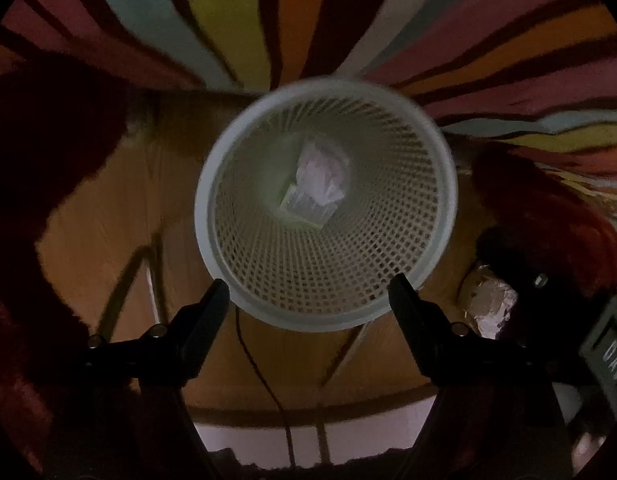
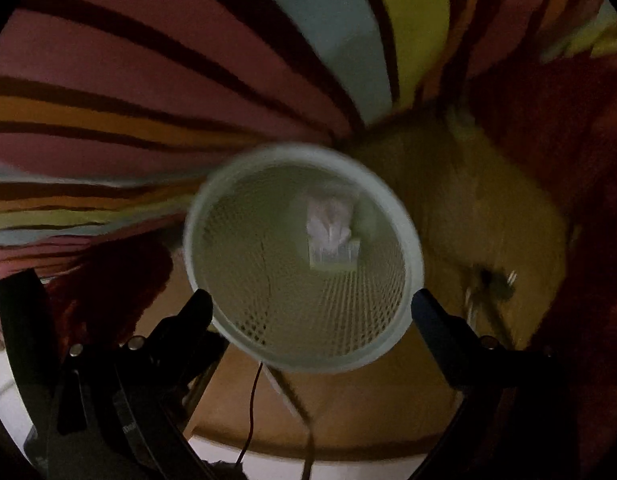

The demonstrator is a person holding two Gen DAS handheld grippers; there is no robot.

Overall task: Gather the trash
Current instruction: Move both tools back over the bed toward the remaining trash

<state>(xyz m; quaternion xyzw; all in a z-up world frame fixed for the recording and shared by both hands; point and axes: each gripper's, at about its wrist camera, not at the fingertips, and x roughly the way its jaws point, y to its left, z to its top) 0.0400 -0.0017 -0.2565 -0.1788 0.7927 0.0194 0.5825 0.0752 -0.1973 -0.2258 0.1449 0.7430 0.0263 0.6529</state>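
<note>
Crumpled pale trash [image 1: 322,178], whitish with a pink tinge, at the bottom of a pale mesh bin [image 1: 408,268], lying partly on a flat light piece [image 1: 306,210] down there; same trash [image 2: 328,220] seen in the right wrist view, blurred, with the bin [image 2: 308,352] round-rimmed and lattice-walled

Standing upright on a yellowish wooden floor [image 1: 108,216], close beside a striped rug [image 1: 228,12] in pink, teal, yellow, orange and dark bands

Left gripper [image 1: 308,294] above the bin's near rim, fingers spread wide, nothing between them, pads apart from the bin as far as can be told

Right gripper [image 2: 310,306] likewise over the near rim, fingers spread wide and empty; contact with the rim hard to judge in the blur

Thin dark cord [image 1: 264,380] trailing across the floor below the bin toward the near edge

Dark red fuzzy fabric [image 1: 40,152] at the left and right margins of the left wrist view, and a crinkled silvery scrap [image 1: 490,306] on the floor to the right, near a dark box with pale lettering [image 1: 610,354]

Scene dim throughout
</note>
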